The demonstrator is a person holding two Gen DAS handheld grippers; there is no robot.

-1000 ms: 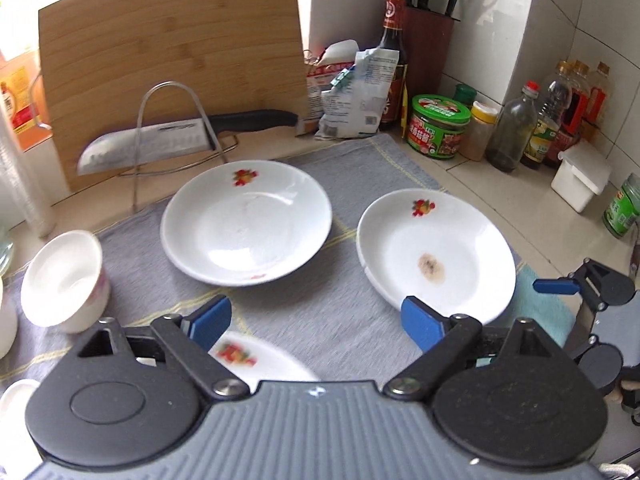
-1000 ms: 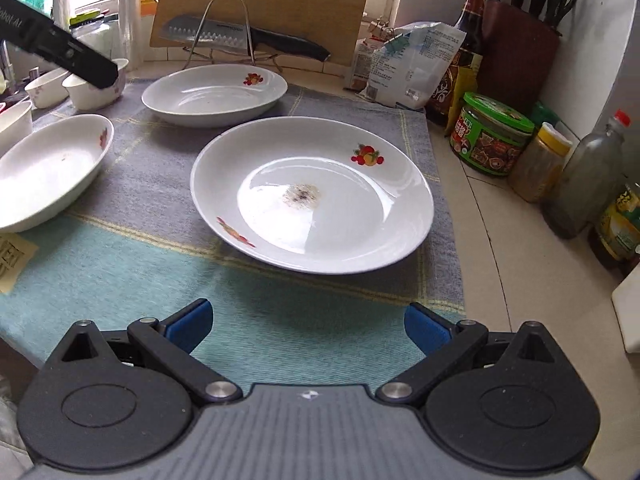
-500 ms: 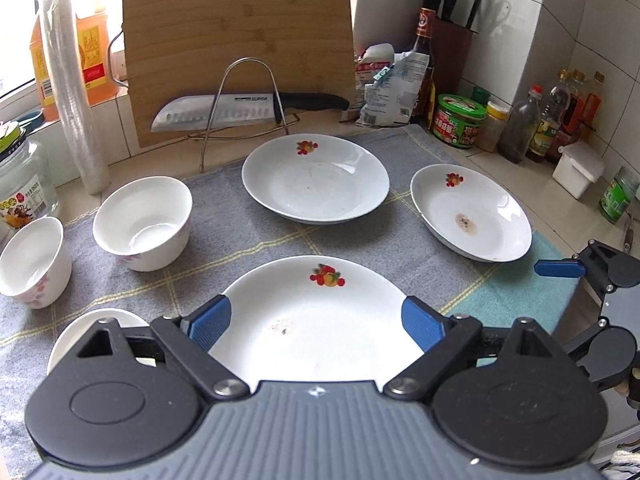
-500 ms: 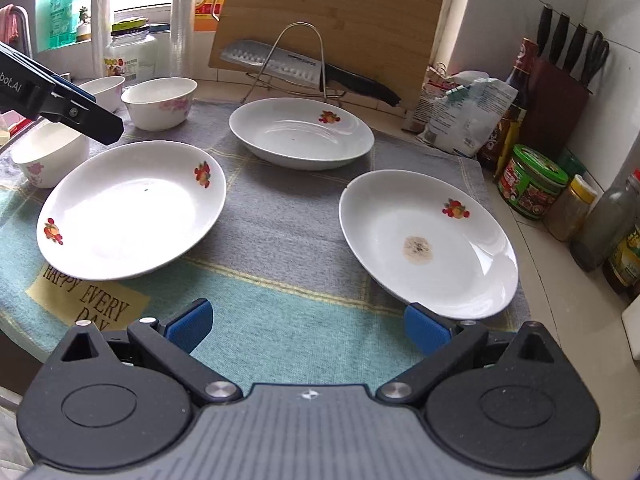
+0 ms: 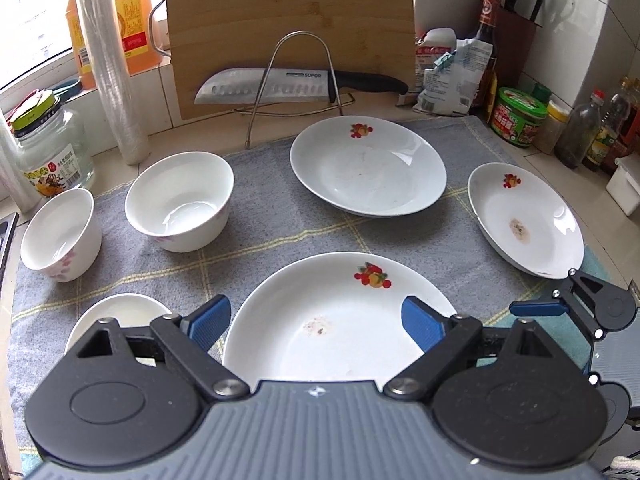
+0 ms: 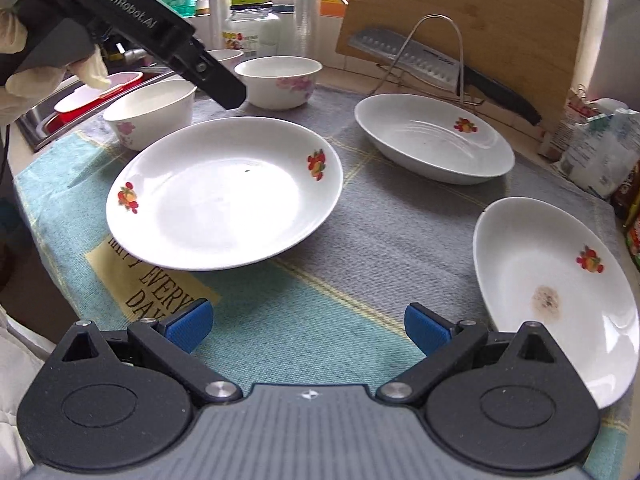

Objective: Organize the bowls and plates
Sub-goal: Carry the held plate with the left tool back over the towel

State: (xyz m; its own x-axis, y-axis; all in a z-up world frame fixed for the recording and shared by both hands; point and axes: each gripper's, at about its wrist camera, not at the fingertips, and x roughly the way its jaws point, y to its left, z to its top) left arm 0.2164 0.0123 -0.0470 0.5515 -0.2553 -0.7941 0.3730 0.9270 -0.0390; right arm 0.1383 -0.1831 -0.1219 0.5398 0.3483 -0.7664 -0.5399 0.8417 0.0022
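- left claw (image 5: 316,318) fingers apart, empty, hovering over near white round ceramic plate with fruit print (image 5: 336,320); right claw (image 6: 308,326) fingers apart, empty, above grey-and-teal woven mat (image 6: 384,232) on counter
- plates all separate on mat: white oval stained dish (image 6: 560,292) at right, deep white dish (image 5: 368,170) at back; two white floral bowls (image 5: 180,200) at left, unstacked
- risk: glazed rim likely slick; shallow pinch could let plate tilt, slide, knock bowls; dropping onto another dish could chip it
- vs half a second ago: left view closer, lower over near plate; right view swung left, stained dish now at frame edge
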